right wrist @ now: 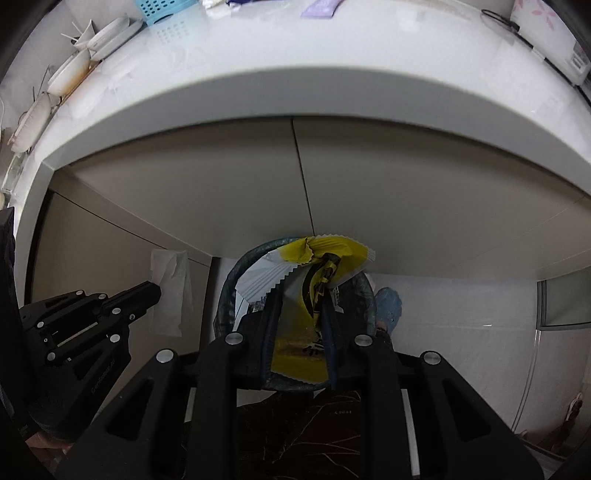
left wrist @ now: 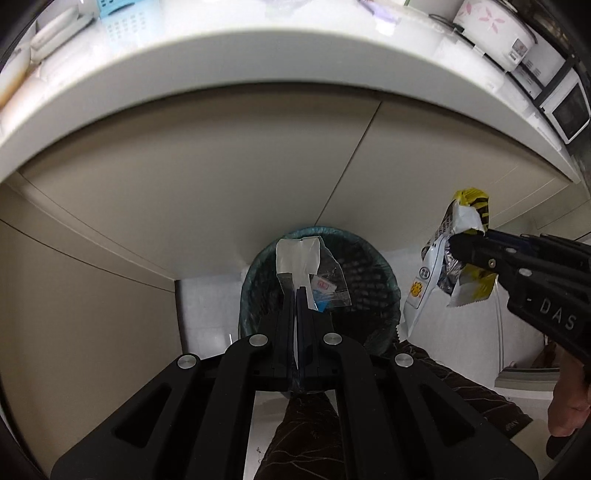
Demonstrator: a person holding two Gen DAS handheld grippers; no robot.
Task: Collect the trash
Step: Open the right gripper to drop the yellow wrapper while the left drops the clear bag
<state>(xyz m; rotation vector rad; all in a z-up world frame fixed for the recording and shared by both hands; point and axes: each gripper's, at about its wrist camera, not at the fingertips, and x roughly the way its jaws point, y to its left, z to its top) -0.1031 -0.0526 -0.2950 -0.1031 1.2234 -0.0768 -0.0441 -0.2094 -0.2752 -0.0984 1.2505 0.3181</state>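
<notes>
Place: a home kitchen.
Worktop: a long white countertop [left wrist: 280,70] with a rounded front edge runs across both views.
Cabinets: plain beige cabinet doors [right wrist: 369,177] stand under the worktop, with a thin seam between two doors.
Appliances: a white rice cooker [left wrist: 495,33] with pink flower print stands on the worktop, and a white microwave oven [left wrist: 569,110] sits on a dark rack beside it.
Dishes: white bowls and plates [right wrist: 70,70] are stacked at the left end of the worktop, near a light blue perforated basket [right wrist: 166,9].
Floor: a waste bin [left wrist: 369,280] with a dark liner stands against the cabinets.
</notes>
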